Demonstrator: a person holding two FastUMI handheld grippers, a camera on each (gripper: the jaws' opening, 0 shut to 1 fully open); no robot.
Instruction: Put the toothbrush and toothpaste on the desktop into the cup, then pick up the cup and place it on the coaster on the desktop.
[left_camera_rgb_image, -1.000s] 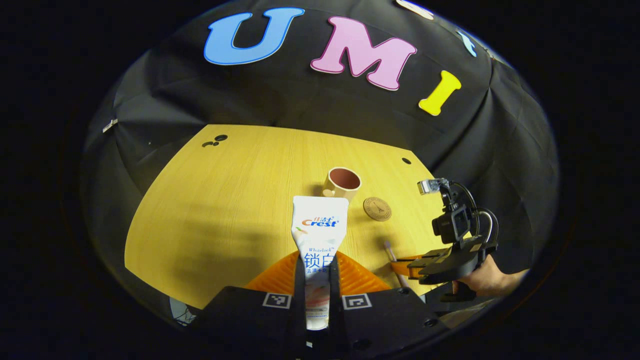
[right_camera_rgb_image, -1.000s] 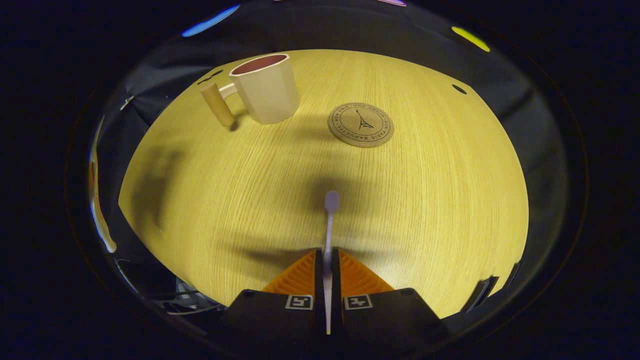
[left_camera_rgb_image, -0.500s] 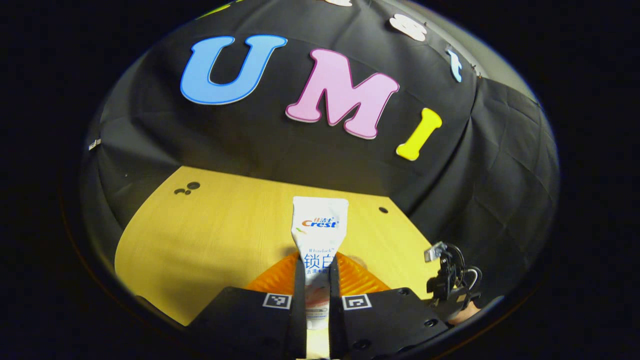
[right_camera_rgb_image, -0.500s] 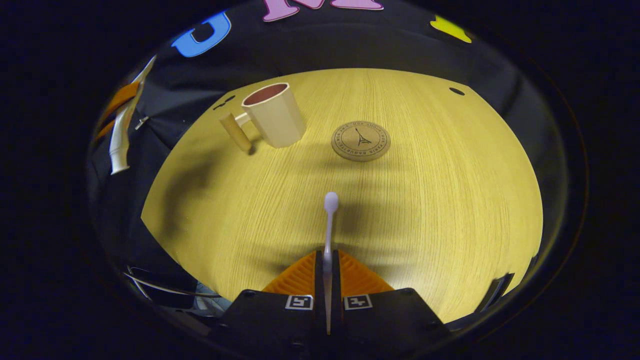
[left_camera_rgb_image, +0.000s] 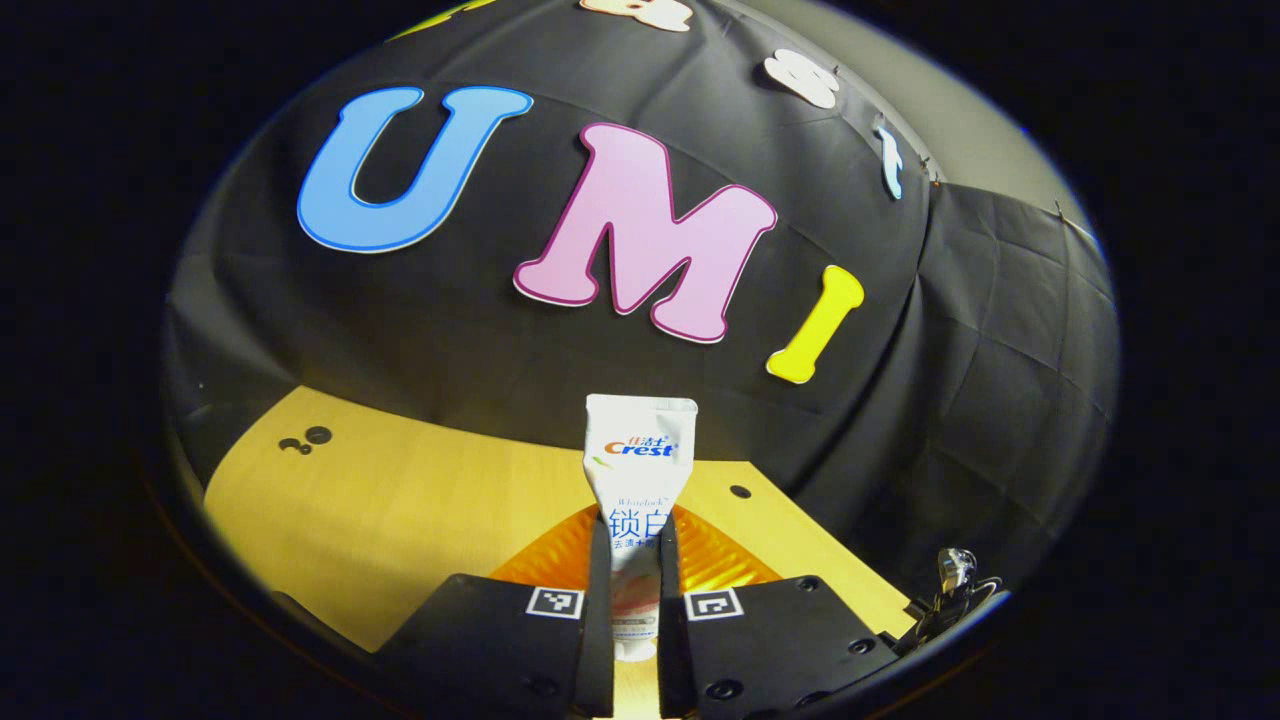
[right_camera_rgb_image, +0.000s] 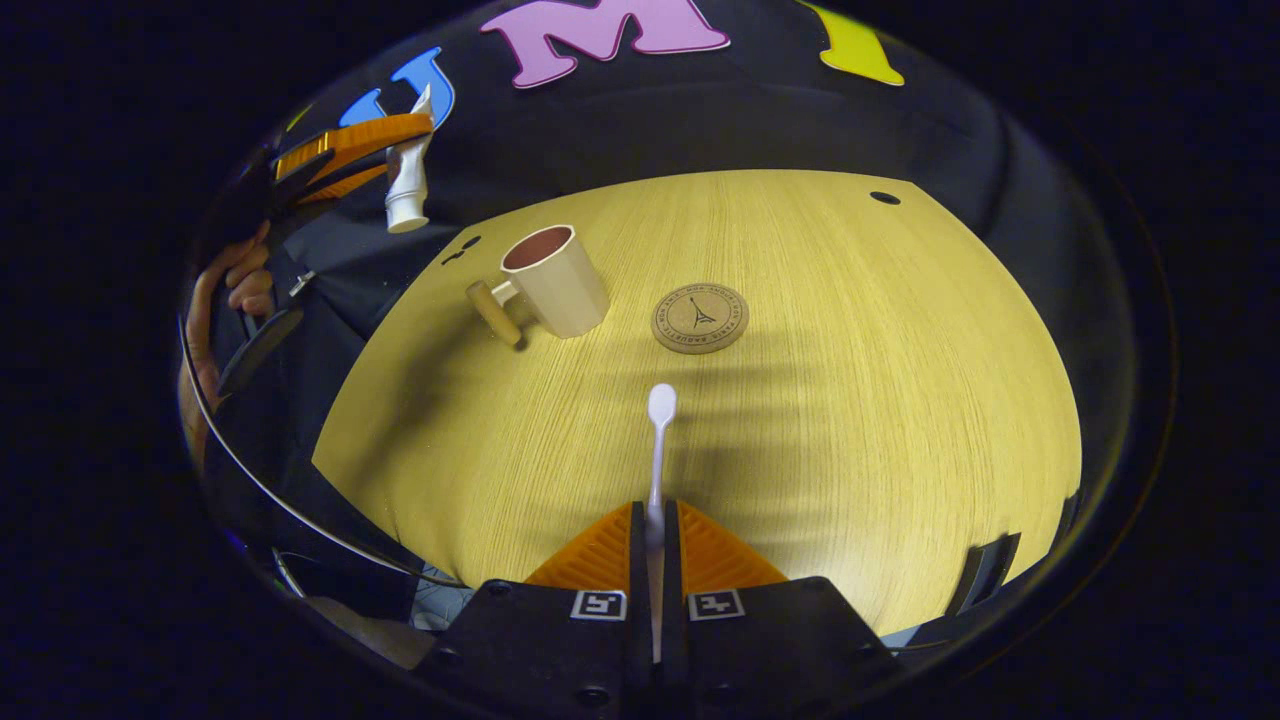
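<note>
Wood-grain table (right_camera_rgb_image: 800, 420) below: left gripper (left_camera_rgb_image: 634, 560) pinches the soft toothpaste tube (left_camera_rgb_image: 638, 470) mid-body; right gripper (right_camera_rgb_image: 655, 545) clamps the light, stiff toothbrush (right_camera_rgb_image: 658, 440) handle, cup (right_camera_rgb_image: 558, 280) ahead.

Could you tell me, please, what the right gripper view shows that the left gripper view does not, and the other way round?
The right gripper view alone gives the cup, empty and upright, the coaster bare beside it, the toothbrush clamped in the right gripper, and a hand at its left edge. The left gripper view alone gives the printed face of the toothpaste, clamped in the left gripper. Both give the wooden desktop and the toothpaste, held off the desktop.
</note>
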